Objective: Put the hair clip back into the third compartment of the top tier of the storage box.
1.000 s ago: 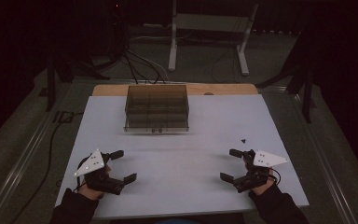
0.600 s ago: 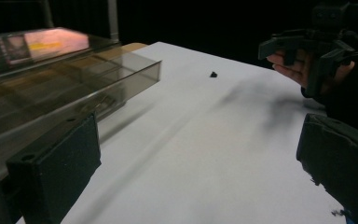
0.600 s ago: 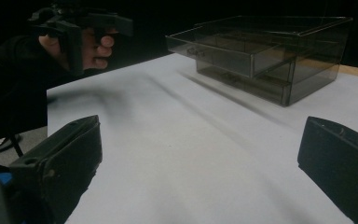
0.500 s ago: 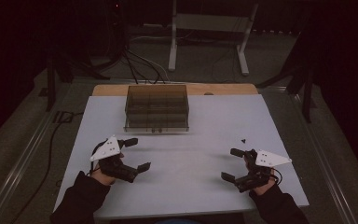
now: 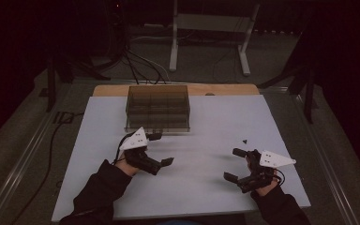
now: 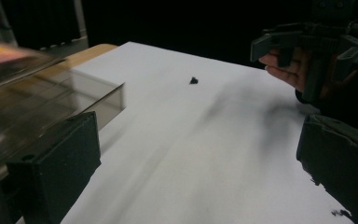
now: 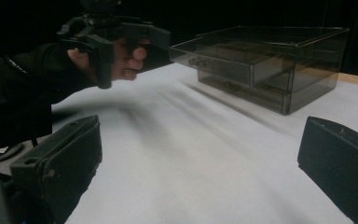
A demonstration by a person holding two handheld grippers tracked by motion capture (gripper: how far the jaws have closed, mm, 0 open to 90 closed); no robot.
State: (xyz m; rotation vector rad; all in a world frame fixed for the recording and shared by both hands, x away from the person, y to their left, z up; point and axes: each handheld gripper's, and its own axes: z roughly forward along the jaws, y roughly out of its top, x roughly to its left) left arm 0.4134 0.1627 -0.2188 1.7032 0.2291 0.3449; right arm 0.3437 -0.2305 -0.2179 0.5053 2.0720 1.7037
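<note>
A smoky transparent drawer box (image 5: pixel 157 108) stands at the back middle of the white table (image 5: pixel 197 187). My left gripper (image 5: pixel 161 149) hovers open just in front of the box's left corner, nothing between its jaws. In the left gripper view the box (image 6: pixel 37 102) lies close at the left, beside one jaw. My right gripper (image 5: pixel 233 164) is open and empty near the front right of the table. A small black piece (image 5: pixel 244 140) lies on the table just beyond it; it is also in the left gripper view (image 6: pixel 194 80). The right gripper view has the box (image 7: pixel 270 65) at its far right.
A wooden strip (image 5: pixel 215 89) edges the table's back. Cables (image 5: pixel 140 65) and a white metal stand (image 5: pixel 211 28) are on the dark floor behind. A black cable (image 5: pixel 51 140) runs down the floor at the left.
My left gripper has moved forward and to the right, from the table's front left to just in front of the box. The right gripper has stayed about where it was.
</note>
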